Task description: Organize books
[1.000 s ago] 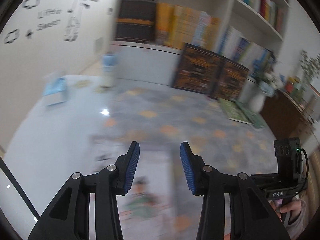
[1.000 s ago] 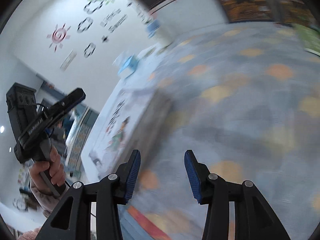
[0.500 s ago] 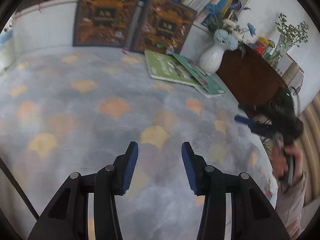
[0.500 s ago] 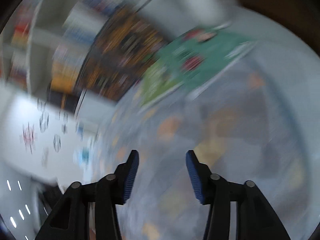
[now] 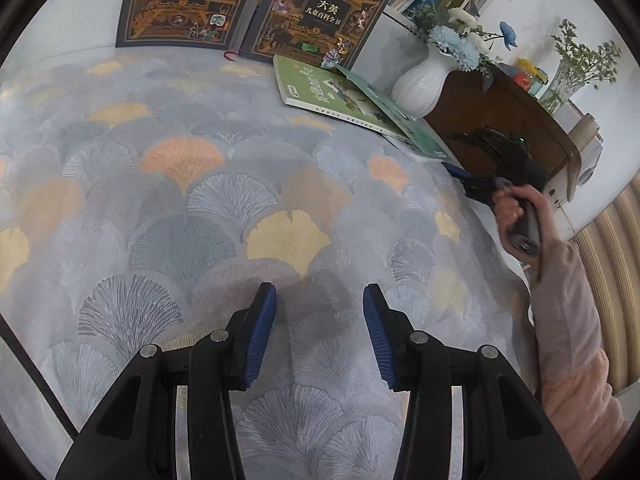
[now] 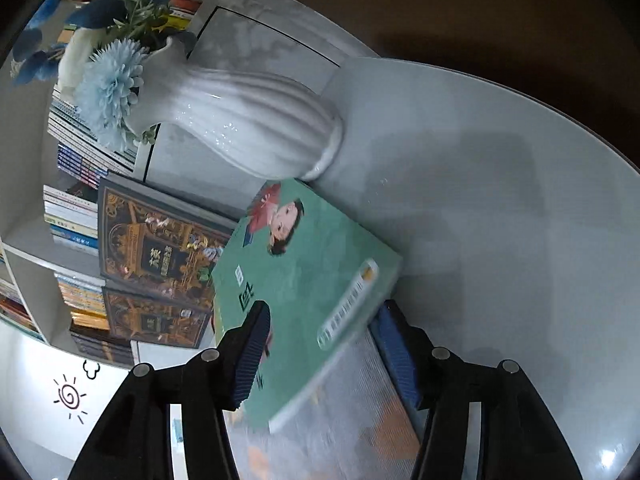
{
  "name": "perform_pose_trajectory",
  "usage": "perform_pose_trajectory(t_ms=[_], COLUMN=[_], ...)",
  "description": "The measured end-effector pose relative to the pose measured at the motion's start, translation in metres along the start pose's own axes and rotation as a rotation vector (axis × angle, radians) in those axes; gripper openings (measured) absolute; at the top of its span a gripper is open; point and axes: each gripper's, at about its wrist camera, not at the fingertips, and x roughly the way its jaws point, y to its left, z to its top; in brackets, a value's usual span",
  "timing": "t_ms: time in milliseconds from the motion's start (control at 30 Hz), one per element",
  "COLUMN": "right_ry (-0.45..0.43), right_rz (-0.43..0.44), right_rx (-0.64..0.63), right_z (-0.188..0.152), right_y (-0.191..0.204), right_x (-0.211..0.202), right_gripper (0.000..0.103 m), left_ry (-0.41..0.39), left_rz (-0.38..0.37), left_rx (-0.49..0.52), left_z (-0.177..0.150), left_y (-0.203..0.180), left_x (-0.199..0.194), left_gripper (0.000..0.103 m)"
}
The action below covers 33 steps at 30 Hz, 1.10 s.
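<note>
teal book (image 6: 316, 280): lying on the floor at the rug's edge, one corner up against the white vase (image 6: 248, 128), partly on top of a green book (image 5: 320, 92)
right gripper (image 6: 324, 344): rolled over on its side, jaws apart and they've just been opening – the teal book's near edge now sits between the pads, but I can't see them pressing on it yet
left gripper (image 5: 320, 332): jaws apart with nothing in them, hanging over bare rug (image 5: 200, 200)
what changed: a second ago both views were on the other side of the room, now they've swung round to the pile by the vase
what it means: looks like the next pickup – a squeeze and lift, careful of that vase
</note>
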Motion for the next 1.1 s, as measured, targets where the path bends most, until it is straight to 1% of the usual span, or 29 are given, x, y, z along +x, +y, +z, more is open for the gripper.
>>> perform_pose_trajectory(t_ms=[67,133,167,200,267,300,367,400,467,533,600,667,733,800,833,867,967,1000,1033,1067,1100], right_ry=[-0.035,-0.094,-0.119,-0.141,-0.162,-0.158,-0.150,-0.157,-0.165,-0.166,-0.166,-0.176,-0.183,-0.181,-0.179,-0.180,-0.160,-0.149,-0.138,-0.120,-0.098], right_rz=[-0.011,-0.022,0.002,0.055,0.108,0.118,0.088,0.091,0.066,0.020,-0.025,-0.058,-0.060,-0.055,-0.039,-0.025,0.029,0.055,0.068,0.085,0.085], right_rx=[0.005,-0.001,0.000,0.011,0.025,0.014,-0.043,-0.086,-0.169,-0.278,-0.385,-0.472,-0.524,-0.562,-0.557,-0.539,-0.466,-0.436,-0.420,-0.401,-0.398], right_z=[0.001,-0.001,-0.003,-0.006,-0.007,-0.006,-0.007,-0.010,-0.018,-0.034,-0.059,-0.093,-0.125,-0.158,-0.180,-0.194,-0.251,-0.280,-0.298,-0.326,-0.351], right_y=[0.000,-0.001,-0.004,-0.010,-0.018,-0.016,-0.004,0.005,0.023,0.048,0.072,0.093,0.105,0.111,0.111,0.107,0.094,0.089,0.085,0.083,0.083], right_x=[0.003,0.003,0.004,0.003,0.002,0.001,0.003,0.002,0.000,-0.005,-0.011,-0.022,-0.036,-0.052,-0.064,-0.073,-0.103,-0.114,-0.120,-0.126,-0.128], right_gripper=[0.054,0.047,0.041,0.036,0.032,0.023,0.011,0.008,0.007,0.007,0.007,0.008,0.010,0.013,0.013,0.014,0.014,0.014,0.014,0.014,0.015], left_ry=[-0.003,-0.005,-0.006,-0.009,-0.012,-0.014,-0.016,-0.016,-0.018,-0.018,-0.017,-0.016,-0.019,-0.030,-0.037,-0.046,-0.081,-0.100,-0.130,-0.152,-0.169], left_rz=[-0.003,-0.004,-0.007,-0.013,-0.022,-0.025,-0.026,-0.023,-0.006,0.007,0.014,0.017,0.030,0.059,0.068,0.072,0.072,0.084,0.103,0.114,0.127], left_rx=[0.006,0.015,0.016,0.015,0.010,0.007,0.006,0.010,0.031,0.042,0.044,0.034,0.028,0.027,0.024,0.014,-0.009,-0.010,-0.003,0.008,0.019], left_z=[-0.001,0.001,0.004,0.003,0.005,0.005,0.005,0.005,0.004,0.004,0.004,0.005,0.004,0.005,0.006,0.006,0.006,0.005,0.003,-0.001,-0.006], left_y=[0.001,0.000,0.000,0.001,0.002,0.003,0.003,0.002,-0.002,-0.004,-0.005,-0.004,-0.004,-0.005,-0.005,-0.004,0.000,0.000,-0.001,-0.002,-0.003], left_x=[0.000,0.002,0.006,0.006,0.007,0.007,0.007,0.007,0.009,0.010,0.010,0.009,0.007,0.002,-0.002,-0.008,-0.034,-0.044,-0.059,-0.071,-0.080], left_gripper=[0.043,0.043,0.043,0.043,0.043,0.043,0.043,0.043,0.043,0.043,0.043,0.043,0.043,0.043,0.043,0.043,0.043,0.043,0.043,0.045,0.047])
